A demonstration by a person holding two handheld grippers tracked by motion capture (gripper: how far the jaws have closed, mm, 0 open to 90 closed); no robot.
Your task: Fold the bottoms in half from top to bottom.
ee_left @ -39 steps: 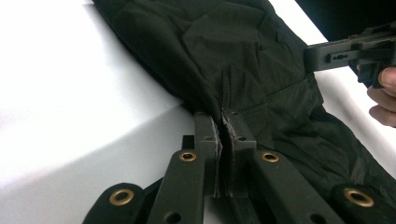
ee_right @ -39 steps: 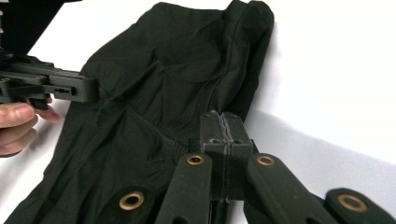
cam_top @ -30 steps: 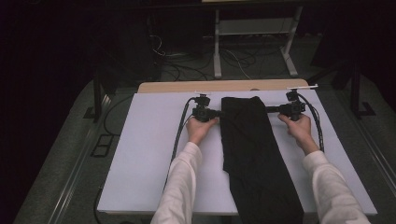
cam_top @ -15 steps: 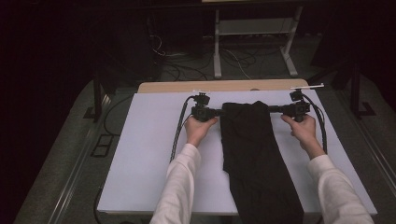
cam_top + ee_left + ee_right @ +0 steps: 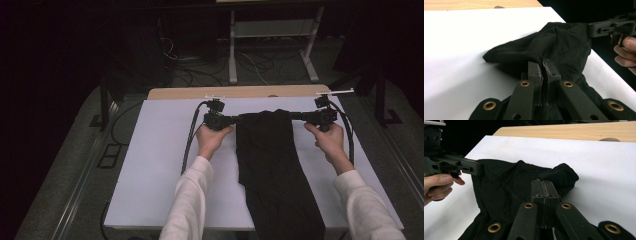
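A black garment lies lengthwise on the white sheet, its near end hanging past the front edge. My left gripper is shut on its far left corner, and my right gripper is shut on its far right corner. The top edge is stretched between them, a little above the sheet. In the left gripper view my left gripper pinches black garment fabric, with the right gripper across from it. In the right gripper view my right gripper clamps the garment, opposite the left gripper.
A white sheet covers the table, with a strip of bare wood along the far edge. Cables trail from both grippers over the sheet. A metal stand and loose wires sit on the dark floor beyond.
Both hands have risen slightly with the garment's far edge. The right gripper has drifted outward to the right, drawing that edge tighter between the two grippers.
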